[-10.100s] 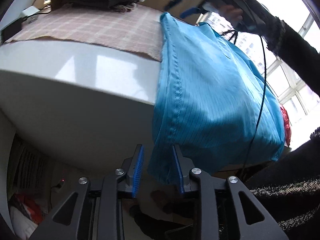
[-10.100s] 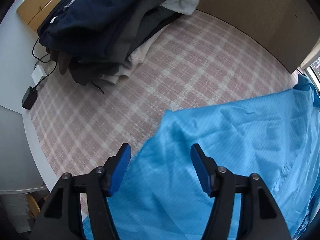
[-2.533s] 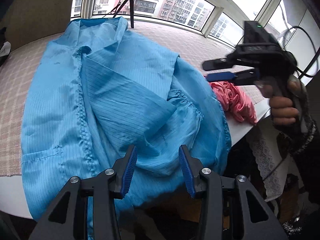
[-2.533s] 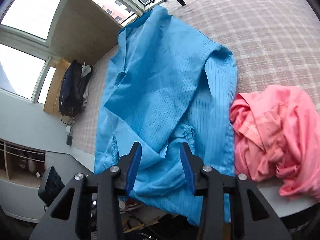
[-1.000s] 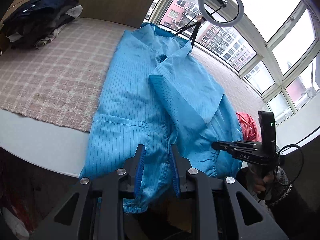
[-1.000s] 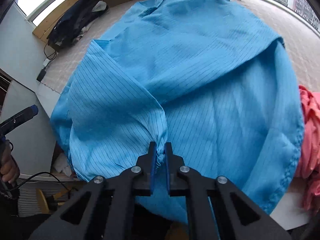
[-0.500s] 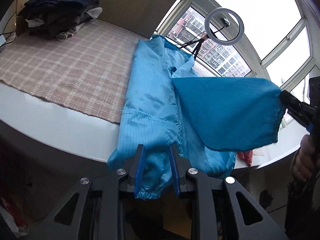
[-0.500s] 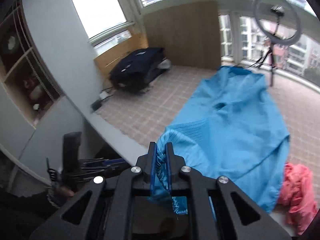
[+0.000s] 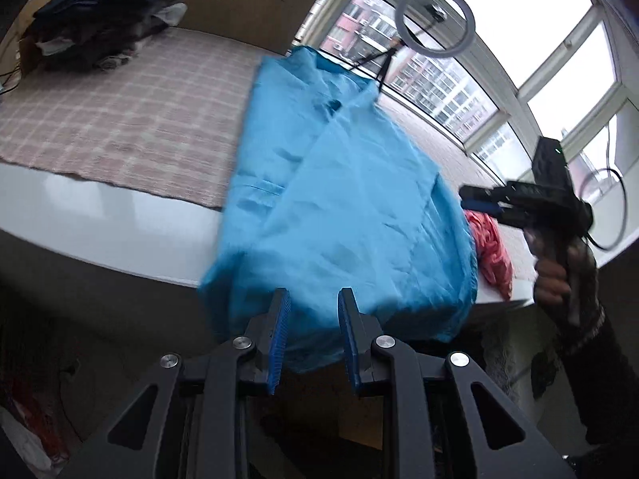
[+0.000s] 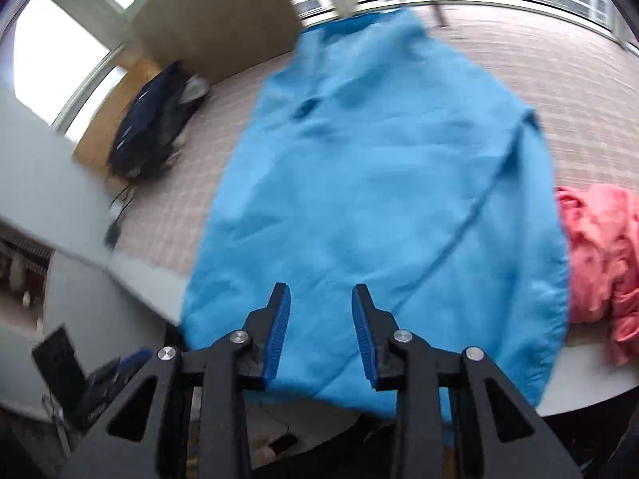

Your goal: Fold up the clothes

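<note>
Currently the blue garment (image 10: 375,183) lies lengthwise on the checked cloth (image 9: 120,119) of the white table (image 9: 100,215), one side panel turned over its middle and its lower hem hanging past the near edge. By this evidence the first lengthwise fold is laid; further folds and final squaring appear to remain.

The pile of dark clothes (image 9: 104,28) sits well apart at the far corner. The pink garment (image 10: 599,255) lies just beside the blue garment's edge and may obstruct a fold toward that side.

The left gripper (image 9: 313,339) has its jaws parted over the hanging hem; whether the pads press fabric cannot be determined. The right gripper (image 10: 319,329) is opening, nothing pinched between its jaws.
</note>
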A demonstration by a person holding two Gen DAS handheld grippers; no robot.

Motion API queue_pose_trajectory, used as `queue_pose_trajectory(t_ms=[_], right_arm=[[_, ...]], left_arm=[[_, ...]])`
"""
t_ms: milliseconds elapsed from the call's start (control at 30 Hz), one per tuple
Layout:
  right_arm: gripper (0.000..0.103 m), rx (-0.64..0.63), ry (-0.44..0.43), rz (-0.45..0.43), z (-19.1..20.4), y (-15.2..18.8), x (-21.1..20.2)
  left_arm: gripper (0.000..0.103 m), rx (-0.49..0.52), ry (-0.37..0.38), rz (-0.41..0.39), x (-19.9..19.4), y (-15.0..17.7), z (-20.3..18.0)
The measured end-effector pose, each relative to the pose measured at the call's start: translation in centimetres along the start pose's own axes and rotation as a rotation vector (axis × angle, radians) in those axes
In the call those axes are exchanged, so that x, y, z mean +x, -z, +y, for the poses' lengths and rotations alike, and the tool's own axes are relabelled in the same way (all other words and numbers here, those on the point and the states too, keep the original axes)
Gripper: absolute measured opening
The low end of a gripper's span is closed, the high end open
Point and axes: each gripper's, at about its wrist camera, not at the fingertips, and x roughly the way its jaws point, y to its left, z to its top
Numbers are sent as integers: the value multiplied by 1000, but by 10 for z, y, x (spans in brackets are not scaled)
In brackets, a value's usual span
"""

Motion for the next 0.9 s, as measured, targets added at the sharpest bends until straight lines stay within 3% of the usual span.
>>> queue_pose_trajectory(t_ms=[133, 233, 367, 500, 567, 700, 733, 767, 800, 833, 900], right_arm=[[32, 204, 77, -35, -104, -47, -1], [34, 192, 99, -29, -145, -81, 8], [39, 54, 165, 12, -158, -116, 41], [41, -28, 197, 38, -170, -143, 71], [41, -30, 177, 46, -175, -155, 82], [41, -47, 128, 55, -178, -172, 91], [41, -49, 125, 60, -179, -175, 92], [35, -44, 105, 64, -180, -178, 92], [18, -39, 86, 69, -182, -181, 92], [12, -32, 72, 81, -185, -184, 93], [11, -28, 54, 87, -187, -188, 90]], left_arm=[[22, 111, 33, 72, 48, 0, -62], [31, 216, 18, 111, 86, -3, -109], [31, 372, -79, 144, 129, 0, -150], [31, 410, -185, 193, 162, 1, -154], [31, 411, -223, 207, 172, 2, -152], [30, 453, -323, 159, 178, 2, -156], [21, 441, -323, 154, 179, 0, -155], [13, 427, -327, 149, 180, -2, -154], [1, 411, -335, 145, 180, -5, -151], [1, 395, -332, 141, 179, -8, -149], [1, 359, -300, 123, 174, -13, -148]])
